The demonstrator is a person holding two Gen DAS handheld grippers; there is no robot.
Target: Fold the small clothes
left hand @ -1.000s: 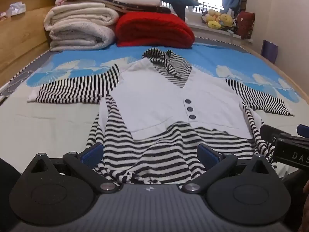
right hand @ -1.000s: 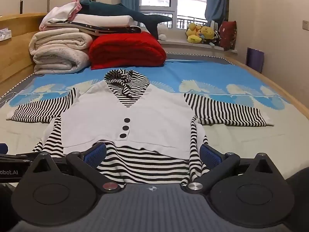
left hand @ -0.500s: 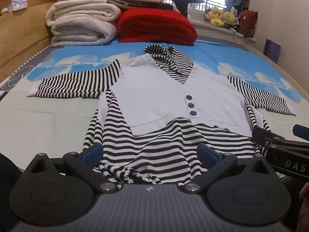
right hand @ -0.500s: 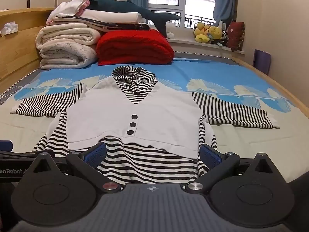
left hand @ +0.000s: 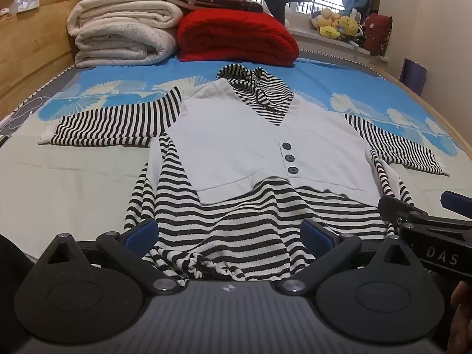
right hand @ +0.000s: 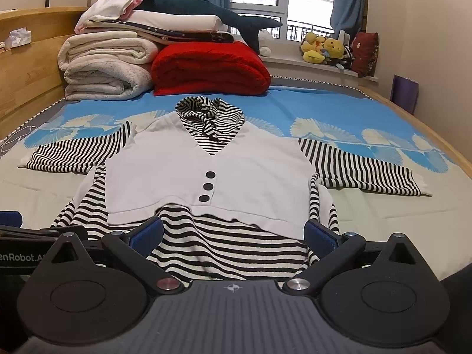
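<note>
The striped top [right hand: 224, 183] lies flat, face up, on the bed [right hand: 368, 118] with sleeves spread, ready for folding, and both the left gripper [left hand: 228, 233] and right gripper [right hand: 233, 233] hang spread wide and empty over its hem, seemingly poised to pinch it.

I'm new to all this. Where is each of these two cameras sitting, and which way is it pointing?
Left wrist: on the left gripper, low over the near bed edge, facing the striped top; its own open fingers show, plus the right gripper at right.
Right wrist: on the right gripper, facing the same way; its open fingers show, the left one's body at far left.
Shared: the top, red blanket, folded white bedding, plush toys.
</note>
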